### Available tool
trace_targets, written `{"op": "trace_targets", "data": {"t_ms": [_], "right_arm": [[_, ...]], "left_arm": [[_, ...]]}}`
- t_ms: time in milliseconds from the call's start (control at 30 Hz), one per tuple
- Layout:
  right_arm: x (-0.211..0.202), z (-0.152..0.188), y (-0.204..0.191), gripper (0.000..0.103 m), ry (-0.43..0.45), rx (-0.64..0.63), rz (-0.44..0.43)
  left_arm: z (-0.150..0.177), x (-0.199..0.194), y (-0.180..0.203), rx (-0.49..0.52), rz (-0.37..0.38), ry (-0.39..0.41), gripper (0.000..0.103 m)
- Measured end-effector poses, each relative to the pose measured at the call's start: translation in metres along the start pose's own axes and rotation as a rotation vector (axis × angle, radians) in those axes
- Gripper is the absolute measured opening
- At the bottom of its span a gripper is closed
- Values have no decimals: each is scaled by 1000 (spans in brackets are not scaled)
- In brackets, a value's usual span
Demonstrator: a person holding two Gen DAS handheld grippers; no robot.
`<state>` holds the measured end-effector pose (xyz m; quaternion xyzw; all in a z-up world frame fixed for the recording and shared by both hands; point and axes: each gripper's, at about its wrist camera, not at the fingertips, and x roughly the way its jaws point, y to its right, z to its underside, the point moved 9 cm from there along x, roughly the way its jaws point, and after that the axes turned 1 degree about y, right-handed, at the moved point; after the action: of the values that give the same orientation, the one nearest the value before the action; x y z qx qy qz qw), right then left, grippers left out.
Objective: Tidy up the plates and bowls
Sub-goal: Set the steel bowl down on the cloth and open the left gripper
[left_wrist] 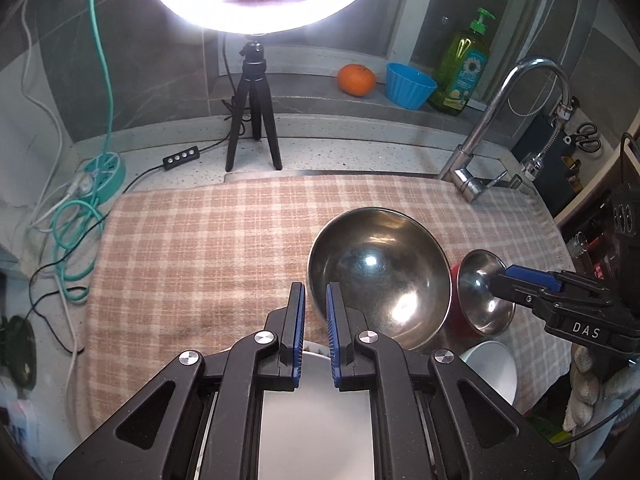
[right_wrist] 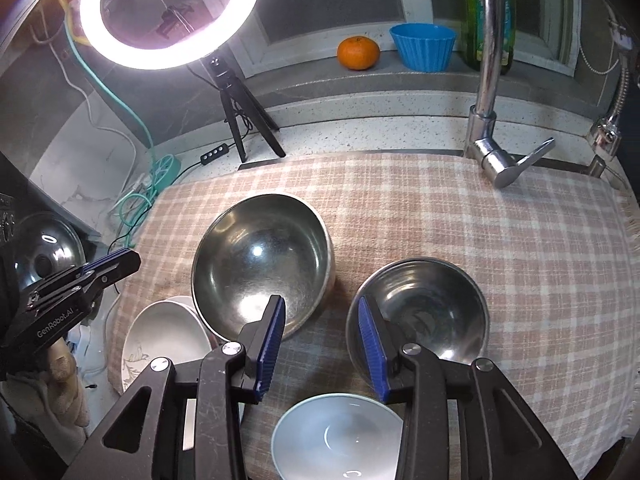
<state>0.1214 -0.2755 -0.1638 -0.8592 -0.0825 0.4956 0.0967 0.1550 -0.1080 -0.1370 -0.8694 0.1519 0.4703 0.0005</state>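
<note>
- Bowls sit on the checked cloth (right_wrist: 440, 208): a big steel bowl (right_wrist: 260, 264), tilted against a white plate (right_wrist: 160, 336), a small steel bowl (right_wrist: 424, 312) beside it, and a white bowl (right_wrist: 336, 436) nearest.
- Steel looks light, stiff and slippery; the white ware is likely heavier and breakable. Pinch each at the rim.
- Left gripper (left_wrist: 316, 320) is closed, empty, at the big bowl's rim.
- Right gripper (right_wrist: 322, 332) is part open and empty, its jaws apart over the cloth between the steel bowls.

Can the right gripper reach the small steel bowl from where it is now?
Probably yes. The right gripper is open, and the small steel bowl sits just ahead, its near rim beside one finger. Nothing lies between them; the large steel bowl stands apart.
</note>
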Motion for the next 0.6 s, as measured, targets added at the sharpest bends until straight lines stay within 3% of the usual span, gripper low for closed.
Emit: {"op": "trace_targets", "data": {"t_ms": [200, 367, 600], "right_arm": [[-15, 4, 10, 35, 44, -8, 31], [-29, 10, 26, 35, 94, 62, 7], [-34, 30, 54, 35, 91, 126, 19]], "left_arm": [[2, -5, 14, 34, -7, 15, 9], [7, -5, 26, 59, 2, 12, 9], [27, 4, 40, 27, 54, -45, 9]]}}
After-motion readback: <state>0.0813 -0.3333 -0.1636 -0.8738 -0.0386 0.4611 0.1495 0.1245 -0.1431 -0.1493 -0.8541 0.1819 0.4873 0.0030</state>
